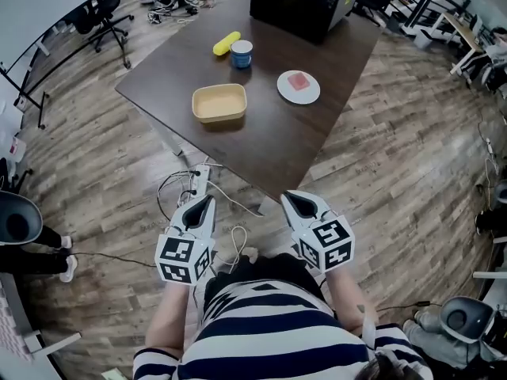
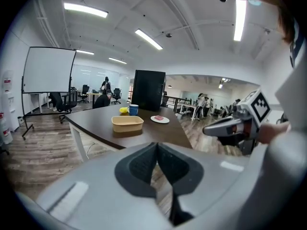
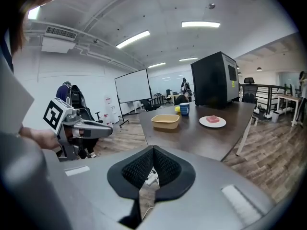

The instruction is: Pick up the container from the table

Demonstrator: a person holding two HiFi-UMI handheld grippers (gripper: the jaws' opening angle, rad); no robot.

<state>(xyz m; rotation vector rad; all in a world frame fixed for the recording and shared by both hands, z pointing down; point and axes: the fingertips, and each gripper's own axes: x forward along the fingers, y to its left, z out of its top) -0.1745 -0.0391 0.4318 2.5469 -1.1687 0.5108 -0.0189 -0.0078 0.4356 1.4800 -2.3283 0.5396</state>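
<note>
The container (image 1: 219, 103) is a shallow, tan, rectangular tub with rounded corners and an open top; its inside looks bare. It sits flat on the dark brown table (image 1: 317, 141), toward the near-left part of the top, just in from the left edge. Beyond it stand a blue cup (image 1: 242, 54) and, just beside that, a yellow object (image 1: 226, 43). To the container's right, apart from it, lies a white plate (image 1: 287, 91) bearing a pink block (image 1: 299, 81). A black cabinet (image 1: 305, 2) occupies the table's far end.

The person holds both tools low, in front of the striped shirt and well short of the table, above the wood floor (image 1: 396, 172), where cables (image 1: 178, 184) trail. The left gripper (image 1: 207, 200) has its 2 jaws pressed together with nothing between them; its own view shows the dark pads meeting at the tip. The right gripper (image 1: 291, 199) is likewise closed and empty, pads touching. Both point toward the table, and neither touches the container, which appears centred ahead in both gripper views.
</note>
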